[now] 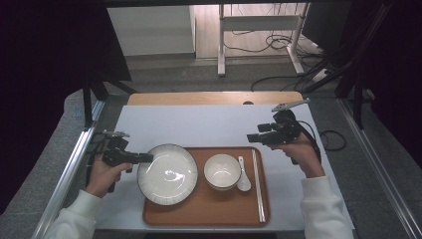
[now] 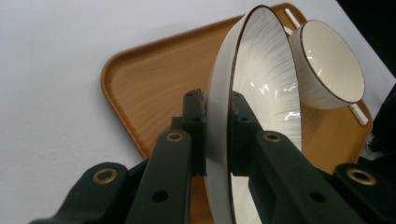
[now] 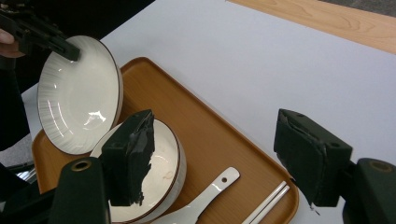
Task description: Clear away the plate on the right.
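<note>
A large white ribbed plate [image 1: 167, 174] with a dark rim lies at the left end of the brown tray [image 1: 206, 211], overhanging its left edge. My left gripper [image 1: 148, 158] is shut on the plate's left rim; the rim [image 2: 219, 93] runs between its jaws, and the plate [image 3: 77, 98] looks tilted. A small white bowl [image 1: 222, 171] stands mid-tray, with a white spoon [image 1: 243, 177] and white chopsticks [image 1: 258, 184] to its right. My right gripper [image 1: 254, 138] hangs open over the tray's far right corner, holding nothing, with the bowl [image 3: 159, 172] and spoon [image 3: 205, 198] below it.
The tray stands on a white sheet [image 1: 209, 127] over a wooden table [image 1: 214, 97]. Metal rails [image 1: 69, 169] run along both sides. Bare sheet lies beyond the tray and to its right. Behind the table are a white frame [image 1: 221, 40] and floor cables [image 1: 278, 42].
</note>
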The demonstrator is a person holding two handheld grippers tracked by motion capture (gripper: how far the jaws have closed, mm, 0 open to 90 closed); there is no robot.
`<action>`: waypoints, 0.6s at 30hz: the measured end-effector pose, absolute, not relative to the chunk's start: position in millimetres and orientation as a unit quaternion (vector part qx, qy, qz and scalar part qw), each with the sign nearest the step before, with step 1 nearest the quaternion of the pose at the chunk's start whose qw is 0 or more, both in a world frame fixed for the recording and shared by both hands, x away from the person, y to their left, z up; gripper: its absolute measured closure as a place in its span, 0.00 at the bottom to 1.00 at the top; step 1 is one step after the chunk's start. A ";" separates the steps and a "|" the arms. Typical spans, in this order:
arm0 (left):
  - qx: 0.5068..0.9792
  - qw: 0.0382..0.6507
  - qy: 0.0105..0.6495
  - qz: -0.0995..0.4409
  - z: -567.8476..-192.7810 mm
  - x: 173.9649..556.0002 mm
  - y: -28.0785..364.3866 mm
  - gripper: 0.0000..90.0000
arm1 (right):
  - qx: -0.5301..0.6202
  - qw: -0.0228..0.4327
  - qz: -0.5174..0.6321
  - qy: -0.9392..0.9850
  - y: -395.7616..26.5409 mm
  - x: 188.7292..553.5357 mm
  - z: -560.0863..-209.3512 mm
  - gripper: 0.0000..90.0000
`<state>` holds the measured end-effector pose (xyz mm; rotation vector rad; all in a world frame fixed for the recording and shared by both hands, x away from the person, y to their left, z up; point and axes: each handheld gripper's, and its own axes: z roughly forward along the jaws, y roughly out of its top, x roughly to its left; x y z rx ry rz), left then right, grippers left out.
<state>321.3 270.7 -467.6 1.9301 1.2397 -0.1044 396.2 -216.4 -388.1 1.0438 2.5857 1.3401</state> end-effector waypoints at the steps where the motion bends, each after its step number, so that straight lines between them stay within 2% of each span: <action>1: 0.771 0.404 0.490 -0.044 -470.3 322.7 267.9 0.90 | 0.337 0.024 0.432 0.836 -216.3 396.1 -388.3 0.31; 8: 0.775 0.395 0.489 -0.053 -476.8 328.4 259.6 0.90 | 0.338 0.023 0.426 0.839 -216.4 396.8 -390.1 0.31; 12: 0.799 0.359 0.481 -0.032 -483.0 334.4 252.0 0.92 | 0.341 0.030 0.426 0.837 -217.2 396.5 -389.3 0.32; 18: 0.803 0.350 0.482 -0.027 -488.1 341.0 247.5 0.91 | 0.344 0.029 0.419 0.840 -216.8 397.8 -391.5 0.31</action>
